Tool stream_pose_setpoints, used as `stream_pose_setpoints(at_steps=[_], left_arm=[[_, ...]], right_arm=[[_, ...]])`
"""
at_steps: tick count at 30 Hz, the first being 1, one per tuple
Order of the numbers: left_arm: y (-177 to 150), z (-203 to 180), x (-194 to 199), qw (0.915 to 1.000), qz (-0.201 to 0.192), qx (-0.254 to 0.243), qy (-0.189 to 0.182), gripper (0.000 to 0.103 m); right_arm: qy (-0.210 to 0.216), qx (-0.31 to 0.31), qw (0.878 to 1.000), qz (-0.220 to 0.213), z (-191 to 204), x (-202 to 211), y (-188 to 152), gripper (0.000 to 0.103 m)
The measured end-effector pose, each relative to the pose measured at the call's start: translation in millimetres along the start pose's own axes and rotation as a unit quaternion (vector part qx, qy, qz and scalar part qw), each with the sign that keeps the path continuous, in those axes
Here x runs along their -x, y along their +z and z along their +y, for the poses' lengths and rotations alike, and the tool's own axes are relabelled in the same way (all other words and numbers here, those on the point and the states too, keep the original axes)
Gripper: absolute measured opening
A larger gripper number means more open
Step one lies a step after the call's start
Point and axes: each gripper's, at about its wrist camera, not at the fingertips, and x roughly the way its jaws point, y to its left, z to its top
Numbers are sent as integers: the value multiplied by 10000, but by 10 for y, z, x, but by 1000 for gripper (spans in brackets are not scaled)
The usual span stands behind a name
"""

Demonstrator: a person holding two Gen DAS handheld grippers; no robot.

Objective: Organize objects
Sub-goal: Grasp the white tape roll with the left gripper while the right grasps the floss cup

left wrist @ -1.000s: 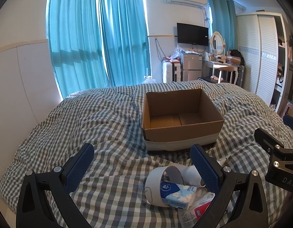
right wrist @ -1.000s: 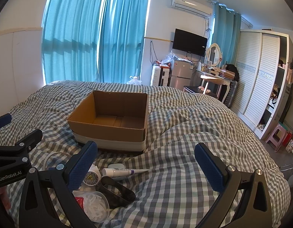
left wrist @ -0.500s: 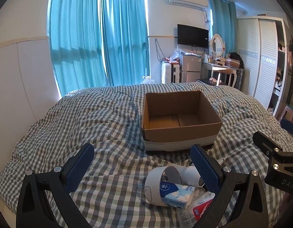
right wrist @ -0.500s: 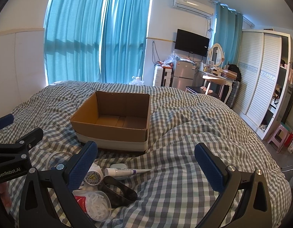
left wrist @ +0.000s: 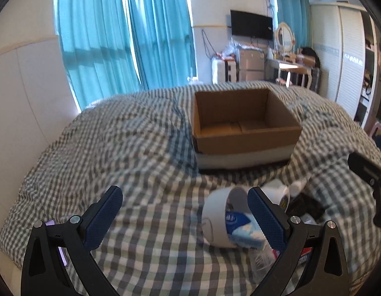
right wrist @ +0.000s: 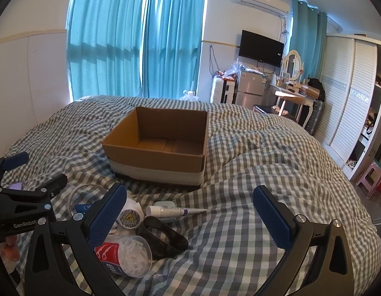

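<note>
Left gripper (left wrist: 183,212) wide open, holding nothing; right gripper (right wrist: 190,209) likewise spread and empty. The clutter pile sits just ahead of both, under the left's right finger and the right's left finger: white cup (left wrist: 219,218), tissue pack (left wrist: 242,227), tube (right wrist: 173,211) lying crosswise, tip pointing right. Empty cardboard box (right wrist: 153,157) lies straight beyond; the left looks nearer the cup.

Daylight glows through teal curtains (right wrist: 138,39), upper left; room bright. Ceiling lamp glare, left-wrist view top. Left-wrist frame motion-blurred, bedspread (left wrist: 141,148) smeared; right-wrist sharp. Fisheye bending, black vignette corners.
</note>
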Motion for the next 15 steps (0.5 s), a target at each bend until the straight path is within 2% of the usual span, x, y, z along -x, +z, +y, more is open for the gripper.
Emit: stream_pose_setpoints(at_steps=[6, 9, 11, 13, 15], left_arm=[[-121, -35, -195, 9993, 333, -45, -139, 102], [-159, -7, -295, 9985, 501, 14, -211, 92], [-182, 6, -360, 9976, 605, 68, -340, 79], [-203, 5, -424, 9958, 717, 123, -552, 77], [-220, -3, -486, 9941, 796, 161, -720, 69]], right_arm=[[51, 3, 9997, 242, -18, -118, -119, 103], [69, 1, 9994, 333, -14, -174, -167, 103], [78, 14, 9993, 375, -8, -203, -191, 103], [94, 45, 9991, 408, 10, -224, -206, 103], [109, 85, 9990, 421, 31, -235, -229, 103]])
